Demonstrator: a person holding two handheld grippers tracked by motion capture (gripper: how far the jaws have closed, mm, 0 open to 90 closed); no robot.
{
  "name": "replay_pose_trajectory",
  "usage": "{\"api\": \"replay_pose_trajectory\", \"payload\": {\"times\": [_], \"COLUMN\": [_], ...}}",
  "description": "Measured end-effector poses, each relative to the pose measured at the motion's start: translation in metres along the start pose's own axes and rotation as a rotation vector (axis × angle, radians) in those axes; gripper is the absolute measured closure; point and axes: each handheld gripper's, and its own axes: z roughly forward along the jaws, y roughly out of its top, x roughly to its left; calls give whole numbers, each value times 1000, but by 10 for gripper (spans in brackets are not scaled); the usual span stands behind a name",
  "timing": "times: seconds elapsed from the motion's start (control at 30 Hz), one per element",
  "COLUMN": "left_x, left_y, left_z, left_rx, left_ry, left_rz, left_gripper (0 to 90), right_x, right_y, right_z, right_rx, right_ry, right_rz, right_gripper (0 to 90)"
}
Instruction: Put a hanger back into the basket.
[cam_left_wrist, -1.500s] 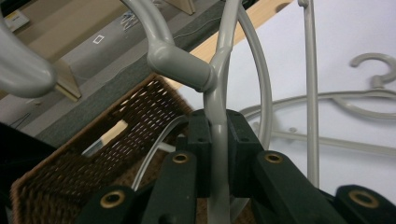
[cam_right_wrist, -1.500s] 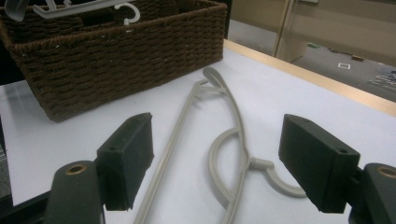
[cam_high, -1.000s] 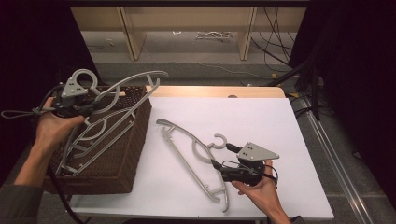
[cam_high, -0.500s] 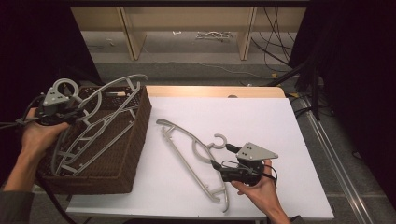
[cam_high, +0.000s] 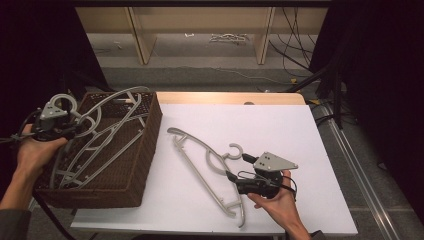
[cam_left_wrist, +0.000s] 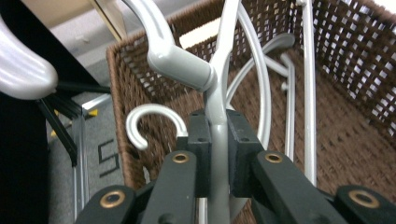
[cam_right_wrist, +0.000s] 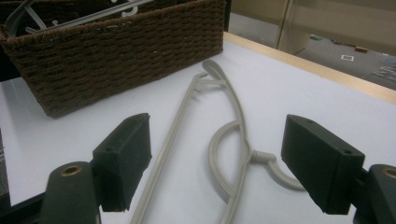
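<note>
A brown wicker basket (cam_high: 150, 131) stands at the table's left end. My left gripper (cam_high: 79, 131) hovers over its left rim, shut on the neck of a grey plastic hanger (cam_high: 119, 96) that slants down into it. The left gripper view has the pads (cam_left_wrist: 200, 154) clamped on that hanger's neck (cam_left_wrist: 217, 93), with another hanger's hook (cam_left_wrist: 140, 122) just behind. A second grey hanger (cam_high: 200, 156) lies flat on the white tabletop. My right gripper (cam_high: 231, 178) rests open beside its hook. In the right gripper view the jaws (cam_right_wrist: 224, 163) stand wide apart around that hanger (cam_right_wrist: 236, 119) without touching it.
More grey hangers (cam_high: 95, 152) lie inside the basket (cam_right_wrist: 116, 51). The white table (cam_high: 300, 130) has a wooden strip along its far edge. Beyond it are low wooden shelves (cam_high: 142, 40) and cables (cam_high: 295, 45) on the floor. Darkness borders both sides.
My left hand has carried its hanger leftward and down, so it sits lower in the basket. The right gripper and the hanger on the table have stayed put.
</note>
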Motion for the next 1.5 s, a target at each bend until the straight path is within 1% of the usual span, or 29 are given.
{"api": "replay_pose_trajectory", "payload": {"times": [0.07,0.1,0.17,0.23,0.3,0.33,0.4,0.43,0.47,0.5,0.53,0.57,0.6,0.67,0.73,0.77,0.8,0.83,0.87,0.9,0.93,0.97,1.03,1.07,1.13,1.23,1.37,1.43,1.5], "left_x": [-2,-3,-4,-7,-10,-13,-16,-18,-20,-23,-24,-26,-26,-23,-22,-22,-21,-21,-21,-21,-20,-20,-18,-18,-17,-18,-27,-36,-48], "left_y": [-2,-3,-4,-7,-8,-9,-10,-11,-12,-13,-14,-15,-16,-17,-19,-19,-19,-20,-20,-20,-20,-19,-16,-15,-11,-6,0,3,6], "left_z": [3,6,10,16,21,24,29,33,36,41,43,47,49,50,53,54,54,54,54,54,52,49,40,37,27,13,-7,-20,-31], "left_rx": [17,19,33,40,49,61,78,88,95,109,120,141,144,143,153,151,164,167,166,158,151,132,95,79,43,-6,-49,-94,-127], "left_ry": [0,-1,-8,-15,-23,-26,-30,-38,-42,-41,-34,-7,4,8,20,24,23,37,53,82,89,97,126,125,119,109,112,86,53], "left_rz": [9,4,13,6,15,28,28,39,44,56,67,80,77,65,71,65,66,55,43,17,12,-3,-45,-60,-93,-128,-113,-118,-113], "left_gripper": [818,818,817,818,817,816,816,815,814,813,813,815,818,818,815,814,806,765,694,644,581,562,487,441,412,369,330,315,303], "right_x": [0,0,0,0,0,0,0,0,0,0,0,0,0,0,-1,-1,-1,-1,-1,-1,-1,-1,-2,-2,-2,-1,-1,-2,-2], "right_y": [0,0,0,-1,-1,-1,-1,0,-1,-1,-1,-1,-1,-1,-1,-1,-1,-1,-1,-1,-1,-2,-1,-2,-1,-1,-1,-2,-2], "right_z": [0,0,0,2,2,2,0,0,2,2,2,2,1,1,2,1,1,2,2,2,2,1,1,3,2,2,2,3,2], "right_rx": [1,1,4,-7,-8,-4,14,23,-8,-7,1,1,5,8,5,11,11,9,8,6,9,10,8,-9,10,9,6,-2,10], "right_ry": [0,0,3,6,6,7,-4,-6,7,7,7,7,1,5,5,6,6,5,5,5,5,4,5,5,4,6,2,2,4], "right_rz": [-2,-1,-2,-5,-4,-4,-8,-10,-4,-4,-6,-6,-5,-6,-5,-5,-6,-5,-4,-1,-5,-6,-3,-1,-3,-3,-5,-6,1], "right_gripper": [253,253,253,254,254,254,254,253,253,254,254,254,254,254,254,253,254,254,254,254,254,254,254,254,253,253,254,253,253]}}
